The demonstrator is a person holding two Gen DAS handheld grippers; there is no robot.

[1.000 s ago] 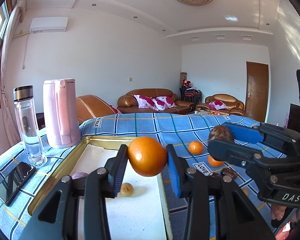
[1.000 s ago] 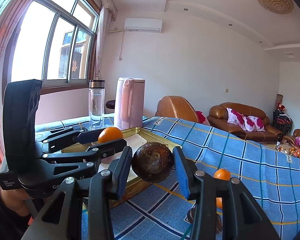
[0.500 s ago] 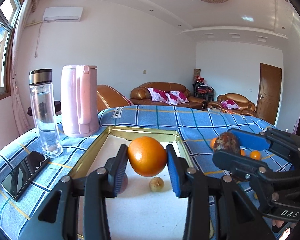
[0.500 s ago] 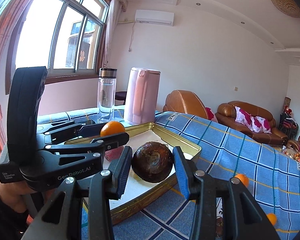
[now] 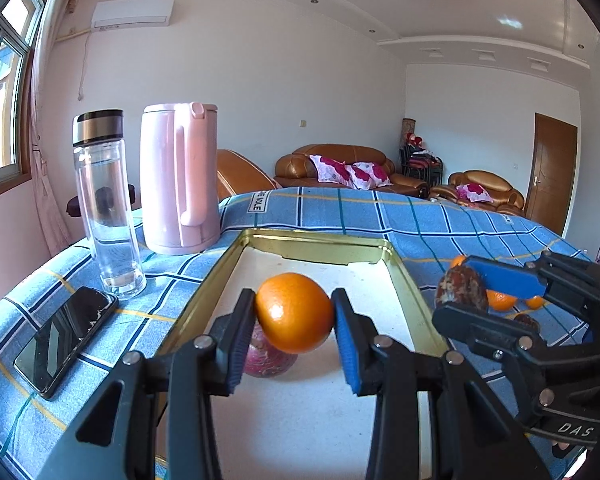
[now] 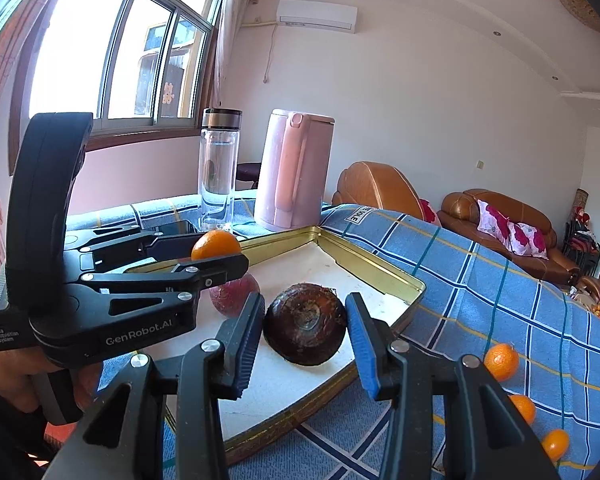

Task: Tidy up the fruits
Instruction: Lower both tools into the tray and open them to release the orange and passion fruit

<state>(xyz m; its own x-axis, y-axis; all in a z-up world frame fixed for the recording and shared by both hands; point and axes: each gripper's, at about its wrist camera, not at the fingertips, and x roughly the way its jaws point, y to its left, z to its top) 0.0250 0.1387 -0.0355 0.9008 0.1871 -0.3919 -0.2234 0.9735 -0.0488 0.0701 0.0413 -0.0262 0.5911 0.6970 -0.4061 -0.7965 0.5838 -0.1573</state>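
Observation:
My left gripper (image 5: 294, 309) is shut on a large orange (image 5: 292, 320), held over the white floor of a gold-rimmed tray (image 5: 320, 239). A reddish-purple fruit (image 5: 266, 362) lies in the tray just under it. My right gripper (image 6: 305, 313) is shut on a dark brown round fruit (image 6: 305, 330) above the tray's near right rim (image 6: 380, 270). The two grippers hang side by side, left one further in over the tray. In the right wrist view, a hand holds the left gripper (image 6: 218, 250) with its orange (image 6: 215, 243).
A pink kettle (image 5: 180, 176), a glass bottle (image 5: 106, 208) and a dark phone (image 5: 64, 340) stand left of the tray on the blue checked cloth. Several small oranges (image 6: 501, 361) lie loose on the cloth to the right. Sofas stand behind.
Both grippers have carried their fruit leftward and slightly down, from beside the tray to over it. A small pale fruit seen earlier in the tray is now out of sight.

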